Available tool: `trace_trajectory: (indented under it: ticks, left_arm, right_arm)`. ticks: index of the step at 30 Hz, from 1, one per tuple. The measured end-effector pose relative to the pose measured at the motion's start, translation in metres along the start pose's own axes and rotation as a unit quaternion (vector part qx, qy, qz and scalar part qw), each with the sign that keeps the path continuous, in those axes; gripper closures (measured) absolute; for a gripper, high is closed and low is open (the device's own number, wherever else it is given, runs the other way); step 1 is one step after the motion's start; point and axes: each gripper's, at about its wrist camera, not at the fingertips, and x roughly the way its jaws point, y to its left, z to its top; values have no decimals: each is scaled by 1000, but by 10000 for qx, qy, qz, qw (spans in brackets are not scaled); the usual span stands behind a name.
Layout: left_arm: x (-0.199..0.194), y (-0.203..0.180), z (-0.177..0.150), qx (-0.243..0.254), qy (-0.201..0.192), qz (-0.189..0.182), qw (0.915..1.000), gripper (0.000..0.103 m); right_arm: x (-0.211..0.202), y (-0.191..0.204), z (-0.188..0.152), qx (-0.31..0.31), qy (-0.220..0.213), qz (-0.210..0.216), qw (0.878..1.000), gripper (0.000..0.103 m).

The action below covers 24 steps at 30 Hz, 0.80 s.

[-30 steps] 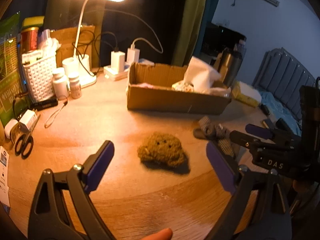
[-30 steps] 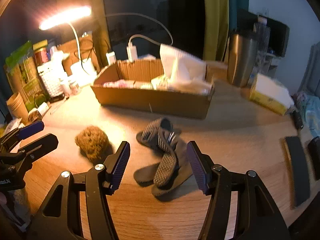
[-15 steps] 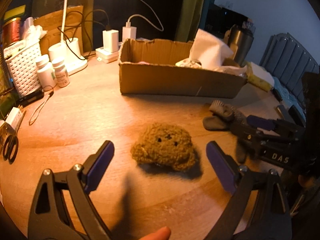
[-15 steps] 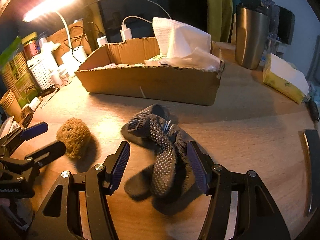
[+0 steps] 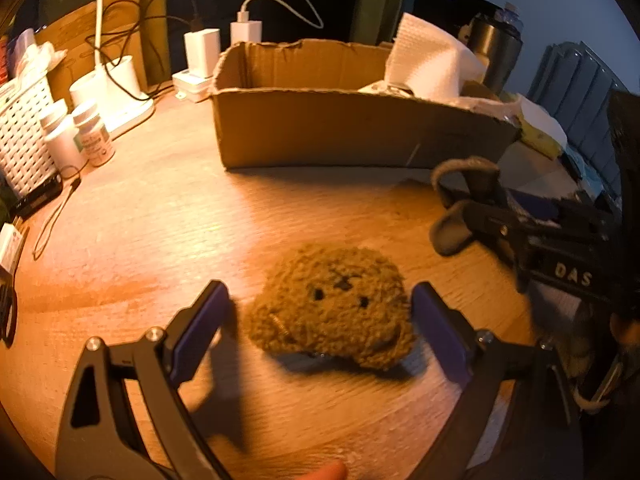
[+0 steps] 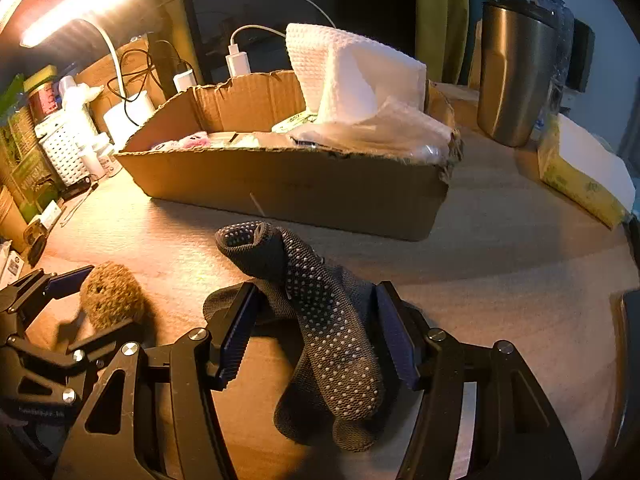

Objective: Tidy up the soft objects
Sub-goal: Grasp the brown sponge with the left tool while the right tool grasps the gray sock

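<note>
A fuzzy brown plush toy [image 5: 332, 312] with a small stitched face lies on the wooden tabletop [image 5: 160, 232], and the left claw [image 5: 320, 328] stands wide around it, released, its purple pads on both sides with the right pad very near the fur. Just beside it, a heap of grey dotted socks [image 6: 320, 320] lies between the pads of the right claw [image 6: 316, 336], which is also unclenched though its pads are close to the fabric. Behind both stands a cardboard box [image 6: 288, 188] holding white paper towel [image 6: 352, 76], with a metal cup [image 6: 512, 76] at its right.
</note>
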Motion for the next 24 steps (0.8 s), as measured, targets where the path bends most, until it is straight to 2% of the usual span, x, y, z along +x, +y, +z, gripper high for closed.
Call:
trace_trajectory:
  ticks: [3, 6, 7, 8, 9, 11, 13, 24]
  left_arm:
    - [1, -2, 0, 74, -1, -40, 10000, 10]
    - [0, -1, 0, 76, -17, -61, 10000, 21]
    - [-1, -2, 0, 105, -39, -40, 9999, 24]
    - [-1, -3, 0, 129, -46, -19, 9999, 28]
    - [-1, -4, 0, 149, -52, -26, 9999, 35]
    - [-2, -5, 0, 196, -75, -41, 9998, 38]
    - [-2, -6, 0, 220, -84, -71, 9997, 45]
    - [-21, -9, -4, 220, -285, -227, 9991, 47]
  right_arm:
    - [3, -1, 3, -32, -6, 5, 10000, 40]
    - [3, -1, 3, -77, -3, 9, 10000, 42]
    - [2, -3, 3, -92, -6, 1, 10000, 45]
    - [1, -2, 2, -104, -14, -6, 9999, 57]
    - [0, -3, 2, -92, -21, 20, 10000, 62]
    - [-1, -3, 1, -96, -27, 60, 9999, 65]
    - [-2, -2, -1, -117, -38, 86, 9999, 68]
    - [-21, 5, -9, -170, -102, 160, 9997, 71]
